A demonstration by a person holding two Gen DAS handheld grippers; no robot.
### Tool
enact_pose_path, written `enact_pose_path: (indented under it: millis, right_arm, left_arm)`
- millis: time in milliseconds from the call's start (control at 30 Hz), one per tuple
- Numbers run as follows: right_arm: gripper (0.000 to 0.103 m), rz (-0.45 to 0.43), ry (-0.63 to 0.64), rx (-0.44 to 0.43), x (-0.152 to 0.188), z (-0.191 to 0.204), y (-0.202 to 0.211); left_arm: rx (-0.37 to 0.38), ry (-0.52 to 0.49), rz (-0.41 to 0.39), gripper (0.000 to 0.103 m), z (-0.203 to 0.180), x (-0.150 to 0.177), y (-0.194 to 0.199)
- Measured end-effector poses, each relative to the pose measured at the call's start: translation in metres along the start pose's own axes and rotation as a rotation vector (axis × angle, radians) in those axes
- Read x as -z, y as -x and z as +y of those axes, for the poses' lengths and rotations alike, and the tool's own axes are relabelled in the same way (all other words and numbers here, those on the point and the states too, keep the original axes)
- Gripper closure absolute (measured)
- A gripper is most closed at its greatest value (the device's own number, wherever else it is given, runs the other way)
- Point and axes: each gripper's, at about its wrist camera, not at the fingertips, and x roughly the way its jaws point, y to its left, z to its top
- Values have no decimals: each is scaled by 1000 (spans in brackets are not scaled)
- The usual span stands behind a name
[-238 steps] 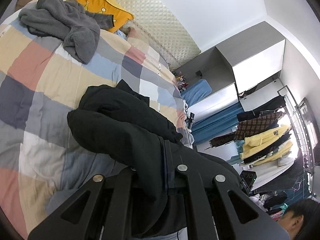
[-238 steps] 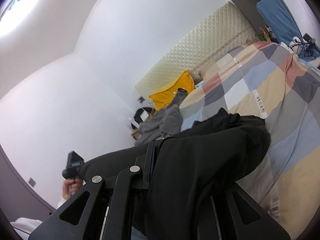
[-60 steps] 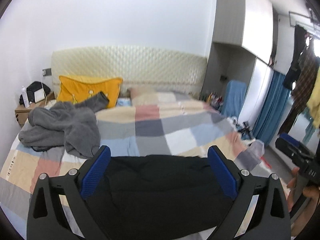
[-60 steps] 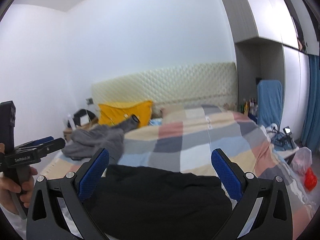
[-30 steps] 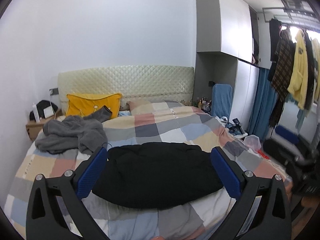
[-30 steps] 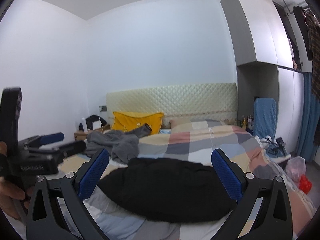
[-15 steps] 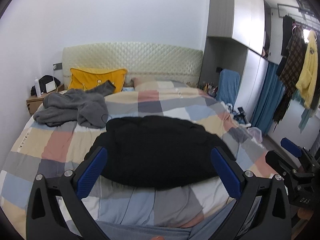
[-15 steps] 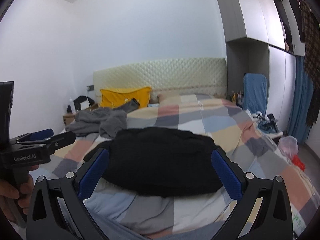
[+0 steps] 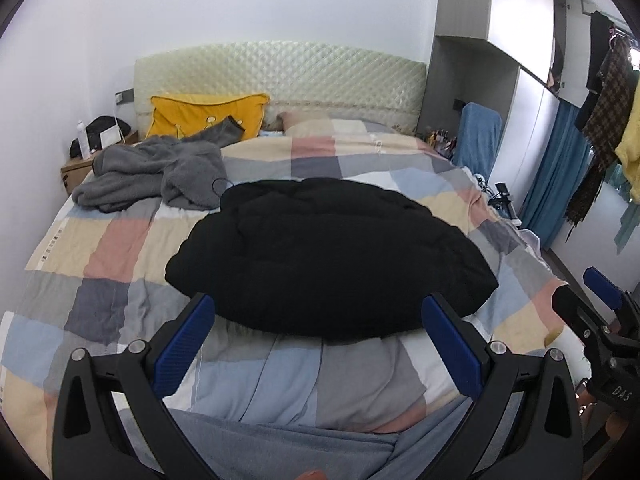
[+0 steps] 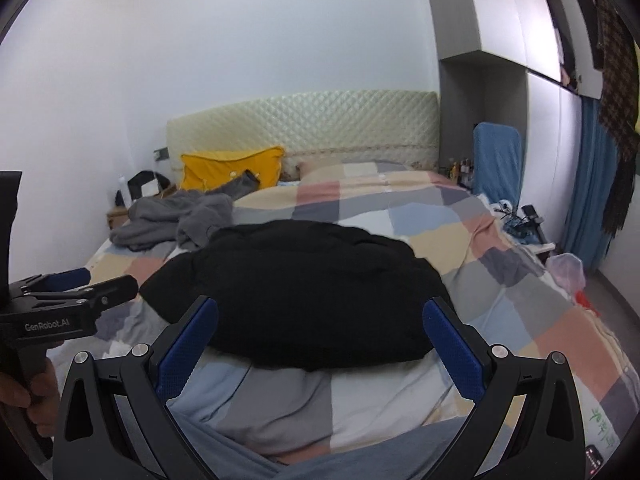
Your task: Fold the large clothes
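Black garment [image 9: 328,256] is lying folded near the bed's [image 9: 120,240] foot edge; I'm holding my left tool [image 9: 316,344] and right tool [image 10: 320,344] spread, empty.

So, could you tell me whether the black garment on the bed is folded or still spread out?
Folded: the black garment lies as one compact, rounded bundle on the checked bedspread, no sleeves trailing out.

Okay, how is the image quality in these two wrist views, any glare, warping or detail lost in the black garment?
Left wrist view: strong fisheye bend, the headboard curves, corners go dark, and window glare washes out the hanging clothes at right. Right wrist view: same warping, softer even light, a bright patch on the cupboard. In both, the black garment reads as a near-featureless dark mass.
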Motion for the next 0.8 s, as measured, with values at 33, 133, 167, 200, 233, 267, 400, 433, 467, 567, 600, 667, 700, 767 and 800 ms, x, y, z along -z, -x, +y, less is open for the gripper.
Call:
enact_pose_path:
  millis: [33,133,167,200,233,267,400,433,467,567,600,667,700,767,800]
  right_arm:
    - [0,8,-9,-13,1,-1,-2]
    - [0,19,-19,-28,8,-2,-11]
    - [0,25,-20,-27,10,-2,-14]
    - [0,27,-21,-28,12,-2,-16]
    - [0,30,-24,-31,14,-2,-18]
    - [0,37,-30,-34,16,-3,-21]
    - [0,51,-40,-37,18,-5,-25]
    - [0,49,-40,-36,18,-5,-25]
    - [0,49,-38,-34,18,-5,-25]
    - [0,44,-35,-30,18,-6,-26]
    - [0,43,-34,-29,18,-6,-27]
    - [0,44,-34,-30,17,-6,-27]
    - [0,44,-31,-30,17,-5,-27]
    - [0,43,-27,-29,16,-5,-27]
    - [0,43,-26,-28,15,-4,-26]
  left_arm:
    - [0,7,5,0,1,2,-1]
    - [-2,43,6,0,4,7,-3]
    - [-4,50,9,0,5,7,-4]
    - [-4,54,10,0,6,9,-5]
    - [-6,54,13,0,6,11,-5]
    - [-12,51,15,0,5,12,-6]
    - [-24,48,24,0,5,16,-9]
    - [-23,51,28,0,5,17,-9]
    - [-24,52,29,0,6,17,-10]
    - [-42,46,29,0,6,18,-10]
    - [-51,41,25,0,6,18,-9]
    - [-58,42,21,0,6,18,-8]
    - [-57,42,20,0,7,18,-8]
    - [-57,40,20,0,7,18,-7]
    - [-57,39,20,0,7,18,-7]
